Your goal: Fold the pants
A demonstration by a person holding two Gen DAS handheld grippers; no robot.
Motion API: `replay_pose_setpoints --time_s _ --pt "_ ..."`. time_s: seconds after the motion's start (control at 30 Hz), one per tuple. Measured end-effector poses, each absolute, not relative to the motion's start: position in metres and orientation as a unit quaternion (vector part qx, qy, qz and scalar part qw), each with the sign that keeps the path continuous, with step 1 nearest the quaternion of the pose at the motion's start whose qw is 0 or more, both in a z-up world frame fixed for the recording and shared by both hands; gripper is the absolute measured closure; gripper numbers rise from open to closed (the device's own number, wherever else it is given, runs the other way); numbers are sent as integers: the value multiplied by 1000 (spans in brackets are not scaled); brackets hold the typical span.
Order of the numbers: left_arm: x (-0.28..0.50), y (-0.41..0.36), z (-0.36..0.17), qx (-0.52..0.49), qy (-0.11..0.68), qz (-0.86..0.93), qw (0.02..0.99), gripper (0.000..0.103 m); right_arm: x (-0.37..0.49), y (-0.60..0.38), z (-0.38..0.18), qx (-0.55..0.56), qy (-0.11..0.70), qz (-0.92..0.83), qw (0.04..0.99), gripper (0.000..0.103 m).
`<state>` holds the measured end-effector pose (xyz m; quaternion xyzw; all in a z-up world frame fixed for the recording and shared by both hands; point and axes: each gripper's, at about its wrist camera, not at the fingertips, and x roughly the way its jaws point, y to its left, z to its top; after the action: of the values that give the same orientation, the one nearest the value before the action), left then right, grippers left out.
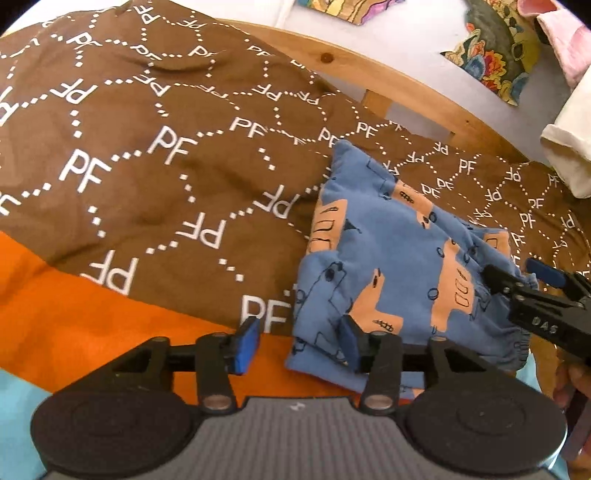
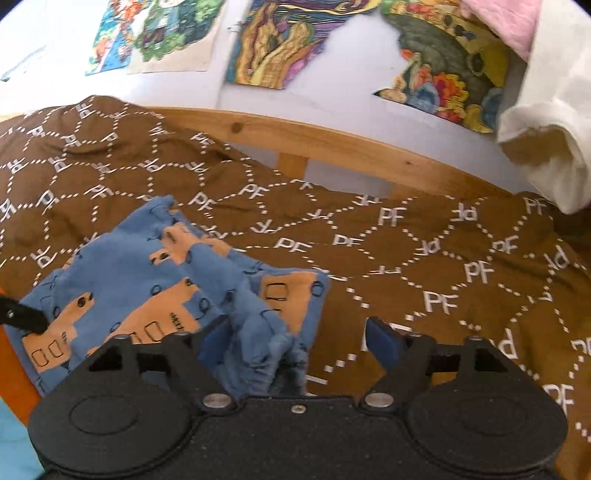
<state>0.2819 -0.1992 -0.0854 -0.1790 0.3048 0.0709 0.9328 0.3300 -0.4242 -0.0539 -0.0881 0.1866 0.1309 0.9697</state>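
Observation:
Small blue pants [image 1: 399,258] with an orange print lie folded on a brown "PF" blanket [image 1: 147,155]. My left gripper [image 1: 299,343] is open at the pants' near left corner, its right finger over the cloth edge. My right gripper [image 1: 517,273] shows in the left wrist view at the pants' right side by the elastic waistband. In the right wrist view the pants [image 2: 147,280] lie at the lower left, and my right gripper [image 2: 295,343] is open with the bunched waistband between its fingers. The left gripper's tip [image 2: 26,317] rests on the pants' left edge.
A wooden bed rail [image 2: 332,147] runs behind the blanket. Colourful drawings [image 2: 280,40] hang on the white wall. White cloth [image 2: 546,140] and pink cloth [image 2: 506,22] hang at the upper right. An orange sheet [image 1: 92,314] lies at the near left.

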Motion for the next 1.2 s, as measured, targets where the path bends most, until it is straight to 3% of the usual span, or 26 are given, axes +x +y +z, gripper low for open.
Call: replay_pose_setpoints --time_s 0.13,0.2,0.4,0.73,1.2 --pt "275 -194 -80 -185 309 88 929 34 323 -432 -45 -61 181 117 974 6" --pt "269 -193 -76 -181 302 98 931 22 315 -434 -38 -51 171 116 977 1" --pt "245 -192 -56 -166 278 114 939 4 287 -434 -18 -10 151 124 981 1" --pt "193 -205 -30 -139 258 112 950 0 204 -429 4 41 155 120 980 1" --pt "125 -224 -68 -103 280 118 947 0 121 -413 -15 52 196 105 974 1"
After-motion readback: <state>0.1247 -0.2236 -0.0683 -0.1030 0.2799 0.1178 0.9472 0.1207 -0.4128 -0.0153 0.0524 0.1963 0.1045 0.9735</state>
